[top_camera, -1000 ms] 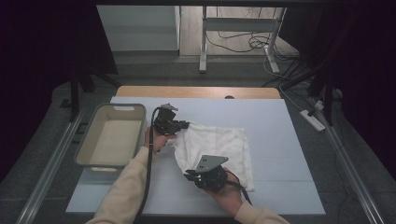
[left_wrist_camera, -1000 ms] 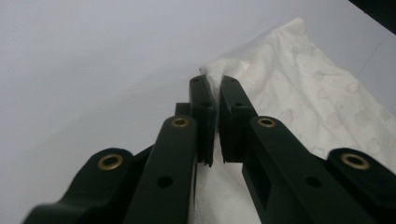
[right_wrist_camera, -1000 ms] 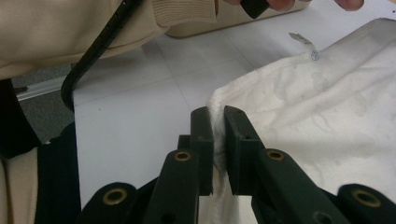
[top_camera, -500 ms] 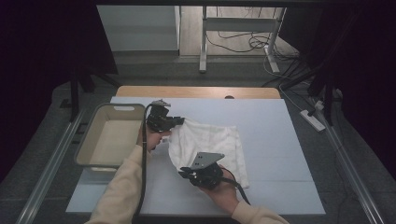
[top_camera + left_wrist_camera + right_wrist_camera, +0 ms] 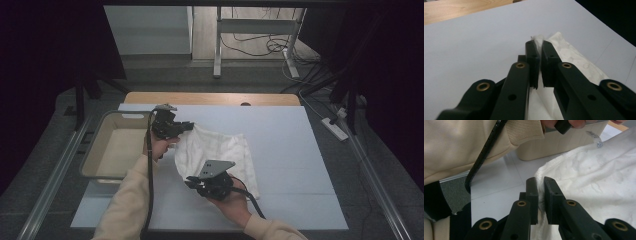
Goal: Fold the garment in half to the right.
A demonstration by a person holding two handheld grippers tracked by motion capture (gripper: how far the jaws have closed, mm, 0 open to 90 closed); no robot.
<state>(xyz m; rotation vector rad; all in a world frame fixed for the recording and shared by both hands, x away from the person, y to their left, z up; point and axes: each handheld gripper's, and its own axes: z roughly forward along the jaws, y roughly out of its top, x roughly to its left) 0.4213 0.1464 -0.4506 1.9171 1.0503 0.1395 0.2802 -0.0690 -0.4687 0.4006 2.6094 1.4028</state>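
Since the earlier frame, the cloth's (image 5: 216,156) far-left corner has been lifted and carried toward the bin (image 5: 102,172) by the left claw (image 5: 186,125), which is pinching it. The near edge is pinched by the right claw (image 5: 192,183). The cloth hangs slanted between both, just beside the bin; free mat (image 5: 295,150) is left on the right.

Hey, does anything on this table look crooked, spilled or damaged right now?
Nothing spilled or damaged. The white cloth lies rumpled and askew on the table, pinched at two edges by the left tool and right tool.
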